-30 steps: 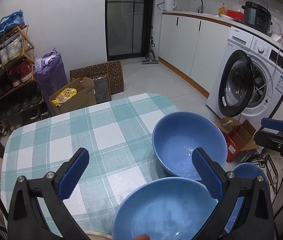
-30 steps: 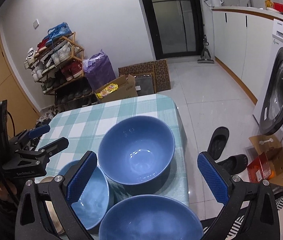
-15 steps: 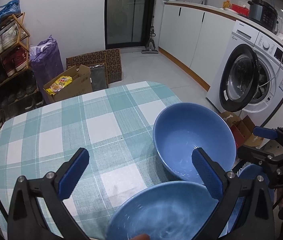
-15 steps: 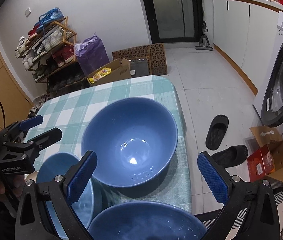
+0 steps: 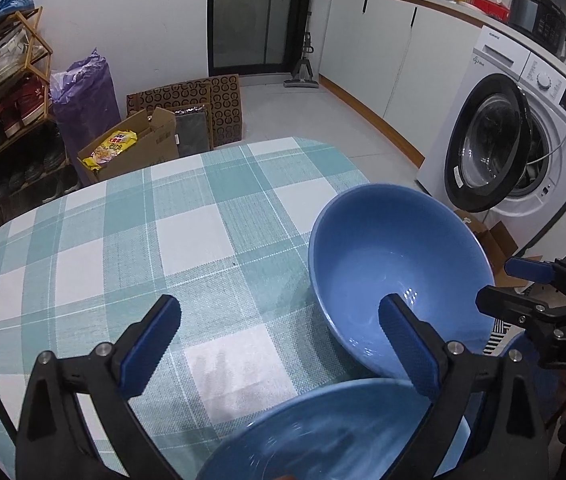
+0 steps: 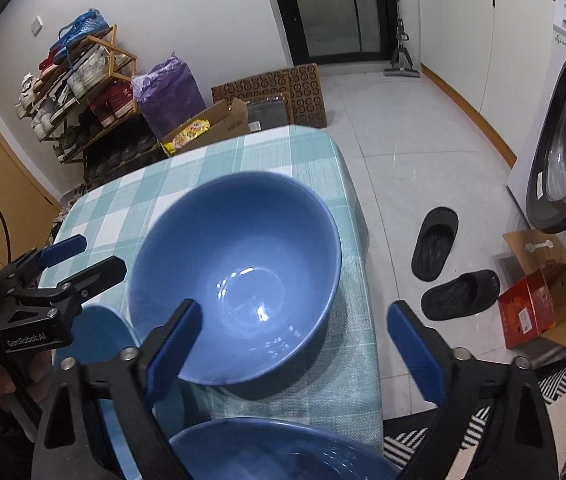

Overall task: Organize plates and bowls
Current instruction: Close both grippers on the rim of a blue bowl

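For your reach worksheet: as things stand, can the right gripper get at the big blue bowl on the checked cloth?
Probably yes. The right gripper has nothing in its jaws, which are closing, and the bowl sits just ahead, upright, its rim uncovered. The left gripper is off to one side, clear of it.

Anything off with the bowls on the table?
Nothing broken or spilled. The big blue bowl sits upright close to the tablecloth's right edge, with two more blue bowls nearer the cameras.

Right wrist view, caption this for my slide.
Right gripper, closing, nears a big blue bowl on the checked tablecloth.
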The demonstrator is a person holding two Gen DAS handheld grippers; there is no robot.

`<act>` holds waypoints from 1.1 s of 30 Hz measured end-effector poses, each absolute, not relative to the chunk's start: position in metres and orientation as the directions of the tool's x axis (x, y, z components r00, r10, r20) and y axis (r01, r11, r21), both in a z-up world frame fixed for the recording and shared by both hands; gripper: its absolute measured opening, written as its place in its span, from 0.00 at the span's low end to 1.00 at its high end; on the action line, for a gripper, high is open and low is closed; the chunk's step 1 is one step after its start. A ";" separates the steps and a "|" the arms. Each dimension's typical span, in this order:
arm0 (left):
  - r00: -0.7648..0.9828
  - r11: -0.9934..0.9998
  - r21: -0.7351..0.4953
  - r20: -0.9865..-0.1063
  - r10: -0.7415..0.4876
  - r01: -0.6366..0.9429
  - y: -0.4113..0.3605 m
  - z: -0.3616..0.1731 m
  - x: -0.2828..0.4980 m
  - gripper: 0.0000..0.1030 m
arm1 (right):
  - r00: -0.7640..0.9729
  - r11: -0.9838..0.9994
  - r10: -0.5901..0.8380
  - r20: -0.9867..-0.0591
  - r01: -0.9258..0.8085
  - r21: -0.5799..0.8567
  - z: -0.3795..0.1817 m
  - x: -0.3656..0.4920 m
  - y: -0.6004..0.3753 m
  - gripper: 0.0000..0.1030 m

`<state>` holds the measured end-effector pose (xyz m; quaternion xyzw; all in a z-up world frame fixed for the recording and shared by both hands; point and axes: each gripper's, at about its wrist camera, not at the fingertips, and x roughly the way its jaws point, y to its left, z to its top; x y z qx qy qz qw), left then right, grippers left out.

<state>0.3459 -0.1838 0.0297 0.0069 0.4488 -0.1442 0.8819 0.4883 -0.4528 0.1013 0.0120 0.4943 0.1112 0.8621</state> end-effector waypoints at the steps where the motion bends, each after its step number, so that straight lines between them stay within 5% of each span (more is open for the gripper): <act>1: 0.550 0.957 -0.121 -0.796 -0.253 0.265 -0.185 0.028 0.347 0.92 | 0.481 0.975 0.205 -0.853 -0.178 0.134 0.099 0.489 -0.454 0.88; 9: 0.519 0.950 -0.128 -0.813 -0.264 0.283 -0.192 0.019 0.351 0.81 | 0.448 0.972 0.218 -0.867 -0.181 0.151 0.087 0.495 -0.457 0.75; 14: 0.496 0.947 -0.145 -0.824 -0.275 0.285 -0.193 0.014 0.354 0.58 | 0.438 0.970 0.222 -0.871 -0.187 0.154 0.083 0.497 -0.455 0.68; 23: 0.484 0.936 -0.149 -0.823 -0.297 0.320 -0.201 0.014 0.352 0.31 | 0.424 0.966 0.237 -0.874 -0.203 0.163 0.078 0.497 -0.448 0.48; 33: 0.489 0.925 -0.126 -0.819 -0.300 0.358 -0.209 0.016 0.348 0.15 | 0.436 0.970 0.208 -0.876 -0.210 0.126 0.079 0.493 -0.445 0.25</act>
